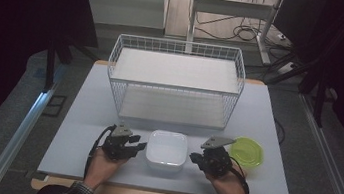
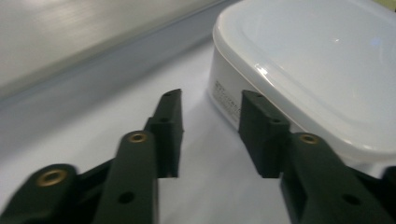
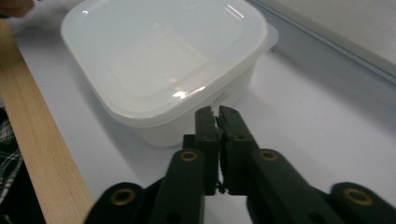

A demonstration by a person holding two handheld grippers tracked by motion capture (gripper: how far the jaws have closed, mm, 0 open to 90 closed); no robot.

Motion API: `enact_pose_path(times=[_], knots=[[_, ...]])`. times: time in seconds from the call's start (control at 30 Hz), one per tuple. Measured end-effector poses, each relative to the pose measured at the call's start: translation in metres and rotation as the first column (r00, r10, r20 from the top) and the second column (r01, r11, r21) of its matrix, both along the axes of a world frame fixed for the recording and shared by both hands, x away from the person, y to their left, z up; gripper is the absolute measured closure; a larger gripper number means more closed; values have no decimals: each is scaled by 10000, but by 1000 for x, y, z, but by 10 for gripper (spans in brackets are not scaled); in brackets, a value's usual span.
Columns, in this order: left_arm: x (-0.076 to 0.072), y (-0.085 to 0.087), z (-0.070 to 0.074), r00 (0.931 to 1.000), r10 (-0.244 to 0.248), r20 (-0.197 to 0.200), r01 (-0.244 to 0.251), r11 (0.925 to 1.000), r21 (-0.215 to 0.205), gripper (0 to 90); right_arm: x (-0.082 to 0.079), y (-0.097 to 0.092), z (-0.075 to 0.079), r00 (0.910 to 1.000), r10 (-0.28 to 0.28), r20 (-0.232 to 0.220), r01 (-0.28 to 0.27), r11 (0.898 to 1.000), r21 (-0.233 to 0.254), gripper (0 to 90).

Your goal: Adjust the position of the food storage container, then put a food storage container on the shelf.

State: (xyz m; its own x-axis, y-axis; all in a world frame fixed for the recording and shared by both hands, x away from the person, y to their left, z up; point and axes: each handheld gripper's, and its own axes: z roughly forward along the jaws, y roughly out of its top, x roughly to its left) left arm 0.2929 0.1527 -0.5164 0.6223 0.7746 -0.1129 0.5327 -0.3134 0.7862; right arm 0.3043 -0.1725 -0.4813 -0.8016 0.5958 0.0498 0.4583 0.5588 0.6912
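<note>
The left gripper point(image 2: 210, 135) hovers with jaws apart, empty, just left of the square white lidded plastic container point(image 1: 167, 150) at the table's near middle. The right gripper point(image 3: 218, 140), jaws pressed together on nothing, sits just right of it.

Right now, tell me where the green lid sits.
In the high view, the green lid lies on the table's right side, just beyond the right gripper.

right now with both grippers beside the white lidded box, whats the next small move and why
Probably open the right gripper: its jaws are pressed together on nothing, just short of the white container. The left gripper already stands open beside the container's other side, so opening the right would let both close in on it.
</note>
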Motion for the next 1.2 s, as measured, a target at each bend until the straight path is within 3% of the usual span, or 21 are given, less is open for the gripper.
enact_pose_path(times=[0.03, 0.07, 0.17, 0.23, 0.27, 0.3, 0.37, 0.47, 0.5, 0.53, 0.63, 0.73, 0.93, 1.07, 1.17, 1.2], knots=[[0, 0, 0, 10000, 0, 0, 0, 10000, 0, 549, 0, 0, 0, 10000, 0, 0, 0, 10000, 0, 831], [-5, 7, 5, 9997, 50, 243, -53, 9999, 90, 517, -3, -4, 2, 9995, -104, 302, 104, 9999, 20, 748], [-11, 15, 9, 9998, 49, 214, -44, 9997, -259, 443, -6, -7, 4, 9984, -157, 548, 145, 9997, 210, 627], [-16, 16, 9, 9997, -33, 235, 39, 9997, -232, 386, -9, -8, 5, 9971, -114, 756, 89, 9994, 339, 526], [-16, 16, 9, 9997, -33, 235, 39, 9997, -232, 351, -9, -8, 5, 9971, -114, 756, 89, 9994, 339, 526], [-20, 17, 9, 9994, -175, 301, 178, 9998, -95, 311, -12, -9, 4, 9957, -139, 916, 103, 9992, 396, 426], [-27, 17, 8, 9974, -486, 528, 472, 9985, 288, 240, -13, -9, 3, 9954, -204, 941, 156, 9986, 509, 348], [-33, 17, 7, 9955, -731, 611, 711, 9969, 338, 144, -14, -13, 1, 9965, -229, 799, 169, 9970, 754, 217], [-33, 17, 7, 9955, -731, 611, 711, 9969, 338, 108, -14, -13, 1, 9965, -229, 799, 169, 9970, 754, 217], [-36, 18, 6, 9942, -773, 746, 747, 9965, 370, 88, -15, -16, 0, 9971, -209, 728, 143, 9958, 903, 151], [-40, 19, 2, 9930, -844, 829, 813, 9959, 404, 52, -18, -20, -1, 9979, -152, 625, 79, 9933, 1151, 94], [-42, 22, -1, 9922, -924, 835, 916, 9957, 141, 39, -22, -24, -2, 9982, -154, 582, 78, 9918, 1274, 59], [-41, 23, -2, 9874, -971, 1250, 973, 9952, 45, 29, -22, -26, -7, 9991, -240, 354, 196, 9926, 1198, 4], [-40, 22, -3, 9822, -1044, 1563, 1037, 9945, 126, 18, -21, -23, -8, 9982, -211, 565, 148, 9940, 1080, 0], [-39, 22, -3, 9826, -1037, 1542, 1030, 9946, 126, 18, -21, -21, -10, 9983, -122, 574, 68, 9957, 928, 0], [-39, 21, -2, 9854, -1021, 1364, 1009, 9948, 157, 20, -21, -20, -10, 9983, -108, 580, 54, 9958, 917, 0]])
